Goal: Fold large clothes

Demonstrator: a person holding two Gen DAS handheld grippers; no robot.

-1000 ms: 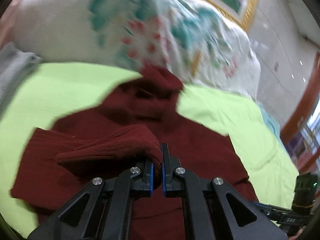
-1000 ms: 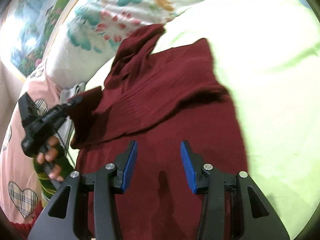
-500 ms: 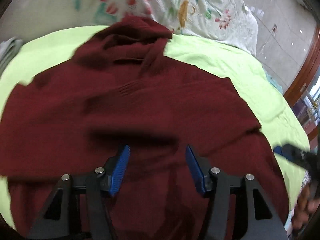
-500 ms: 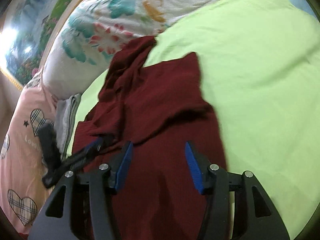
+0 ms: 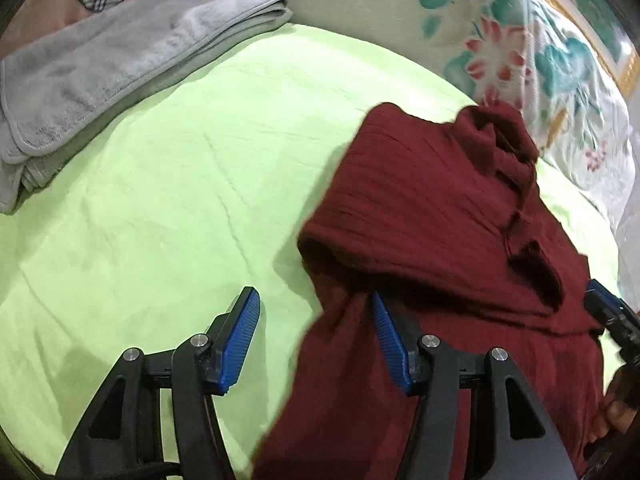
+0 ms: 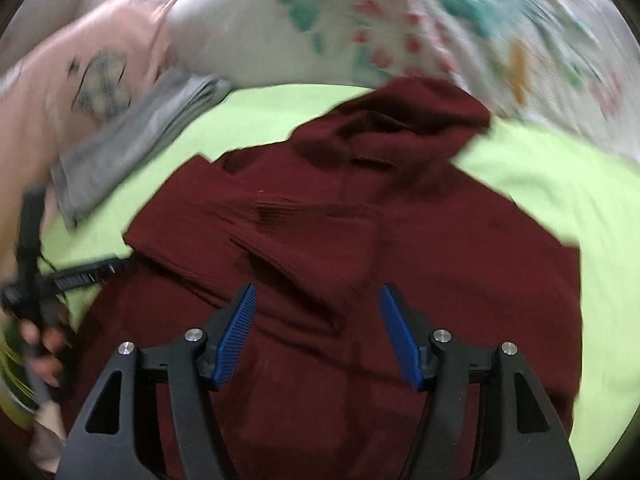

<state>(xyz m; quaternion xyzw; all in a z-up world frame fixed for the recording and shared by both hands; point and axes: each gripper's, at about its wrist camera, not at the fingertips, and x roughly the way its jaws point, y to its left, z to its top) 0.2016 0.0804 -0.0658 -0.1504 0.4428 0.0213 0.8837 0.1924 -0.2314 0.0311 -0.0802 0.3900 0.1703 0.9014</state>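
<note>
Sweater (image 6: 360, 240) lies on the bed (image 5: 160, 200), sleeves folded in; left gripper (image 5: 316, 344) apart, empty, over its 9 o'clock edge; right gripper (image 6: 318, 336) opening, empty; next likely: grasp hem, fold toward 12 o'clock.

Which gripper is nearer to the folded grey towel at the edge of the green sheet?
Left. The left gripper hovers over the sheet beside the grey towel; the right gripper, jaws opening, hangs over the dark red sweater, farther away.
</note>
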